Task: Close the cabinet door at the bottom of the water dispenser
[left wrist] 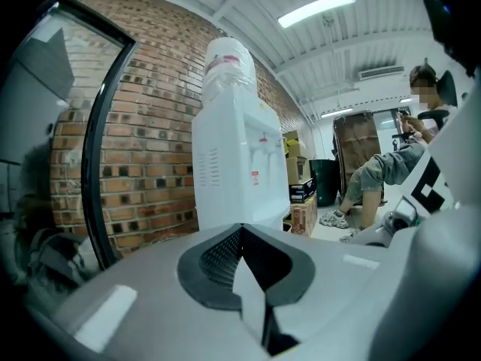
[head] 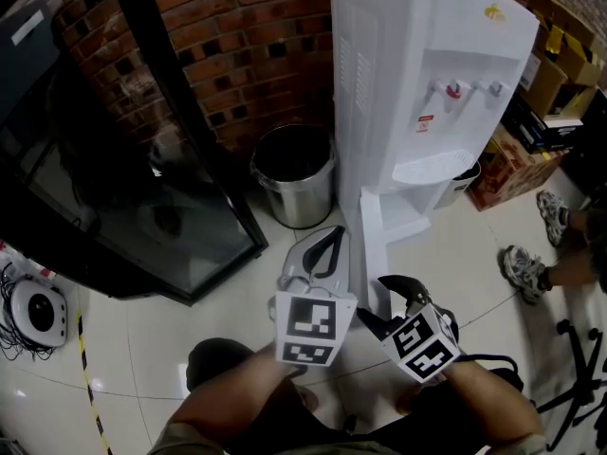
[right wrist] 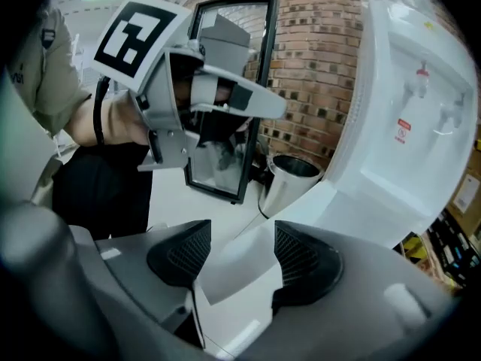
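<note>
No legible text, even on water dispenser (head: pixel 398 74)

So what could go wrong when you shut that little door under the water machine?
The door edge sits between the open fingers of the right gripper; a crooked push might catch or twist it. The left gripper, shut, hovers close beside the door, so it could get bumped or pinched as the door swings. A hard slam might also wobble the tall water dispenser with its bottle on top.
</note>
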Tool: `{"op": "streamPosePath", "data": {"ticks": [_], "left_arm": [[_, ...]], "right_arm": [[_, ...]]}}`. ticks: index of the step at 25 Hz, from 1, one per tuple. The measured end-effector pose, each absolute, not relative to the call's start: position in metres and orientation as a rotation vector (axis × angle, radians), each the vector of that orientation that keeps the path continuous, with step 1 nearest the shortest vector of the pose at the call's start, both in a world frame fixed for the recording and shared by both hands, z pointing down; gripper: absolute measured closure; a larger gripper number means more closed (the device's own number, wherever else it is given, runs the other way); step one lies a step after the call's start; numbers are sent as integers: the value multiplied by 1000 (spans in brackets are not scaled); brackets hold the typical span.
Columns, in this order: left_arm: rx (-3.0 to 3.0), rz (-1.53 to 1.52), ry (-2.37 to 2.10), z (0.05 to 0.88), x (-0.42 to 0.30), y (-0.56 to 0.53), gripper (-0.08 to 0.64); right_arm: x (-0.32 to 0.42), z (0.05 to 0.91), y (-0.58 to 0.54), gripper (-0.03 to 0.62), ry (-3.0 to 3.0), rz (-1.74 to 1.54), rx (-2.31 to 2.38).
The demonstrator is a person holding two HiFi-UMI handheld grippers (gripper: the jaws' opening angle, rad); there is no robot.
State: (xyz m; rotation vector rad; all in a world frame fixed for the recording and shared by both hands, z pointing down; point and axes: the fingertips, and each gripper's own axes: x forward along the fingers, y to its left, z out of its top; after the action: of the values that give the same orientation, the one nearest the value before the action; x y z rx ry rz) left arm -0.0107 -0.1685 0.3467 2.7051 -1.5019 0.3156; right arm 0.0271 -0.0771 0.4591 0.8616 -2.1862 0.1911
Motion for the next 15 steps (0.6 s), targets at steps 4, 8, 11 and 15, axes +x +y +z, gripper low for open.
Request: {"op": "streamPosePath", "data": {"ticks": [4,8,11,15], "left_arm": [[2692,326,-1530,346,-10,-168,560],[2704,357,-1525,349,3,-168,560],[2725,370,-1497,351,18,-168,560],[2737,375,-1474,356,34,-172,560]], "right_arm": [[38,467,-75,313,-2177,246,834],[57,468,-75,312,-2150,279,821],[77,469,-79,336,-2096,281,806],[106,471,-87,348,-2027,284,795]]}}
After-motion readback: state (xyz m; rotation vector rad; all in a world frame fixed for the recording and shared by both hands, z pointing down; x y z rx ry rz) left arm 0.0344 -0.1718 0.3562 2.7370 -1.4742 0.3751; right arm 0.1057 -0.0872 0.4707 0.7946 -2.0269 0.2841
